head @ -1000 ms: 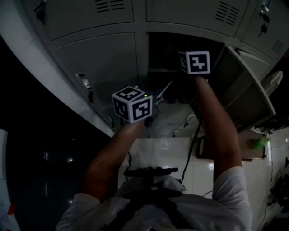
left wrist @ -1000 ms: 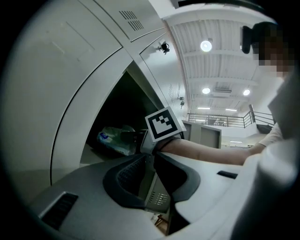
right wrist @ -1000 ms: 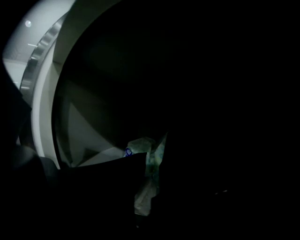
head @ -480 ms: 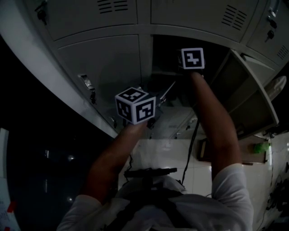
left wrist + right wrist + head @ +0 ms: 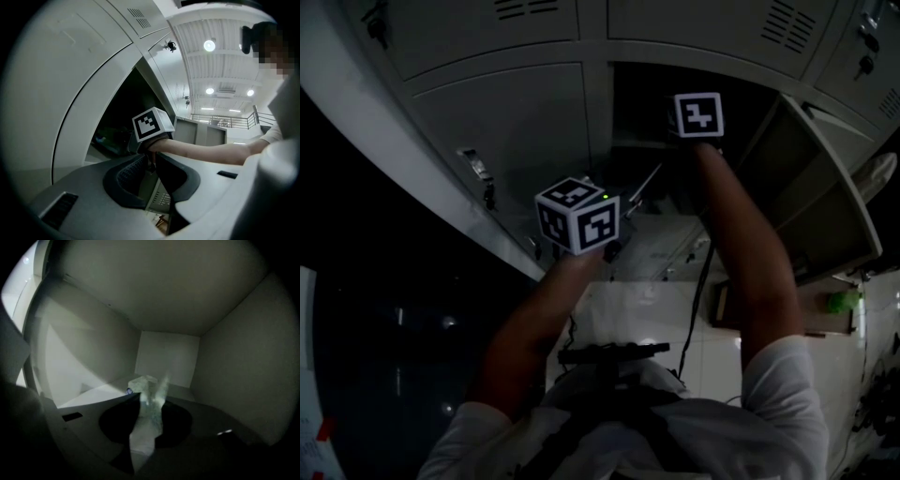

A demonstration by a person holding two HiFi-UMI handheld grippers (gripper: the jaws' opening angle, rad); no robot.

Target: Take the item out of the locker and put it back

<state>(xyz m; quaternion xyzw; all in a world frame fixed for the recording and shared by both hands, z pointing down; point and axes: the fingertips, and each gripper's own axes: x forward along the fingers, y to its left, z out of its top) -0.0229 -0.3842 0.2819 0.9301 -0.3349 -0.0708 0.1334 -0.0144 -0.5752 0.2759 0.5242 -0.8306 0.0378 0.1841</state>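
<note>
Right gripper (image 5: 151, 403) in locker (image 5: 166, 357), jaws just opening around pale crumpled item (image 5: 140, 383).

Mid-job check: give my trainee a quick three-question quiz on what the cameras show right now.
1. True or false: the right gripper is reaching inside the open locker.
2. What lies between the right gripper's jaws? A. a pale crumpled item. B. a metal padlock. C. nothing at all.
3. Which gripper is outside the locker with its jaws apart and nothing between them?

Key:
1. True.
2. A. Its jaws have just been opening, with the item between them.
3. The left gripper.
</note>
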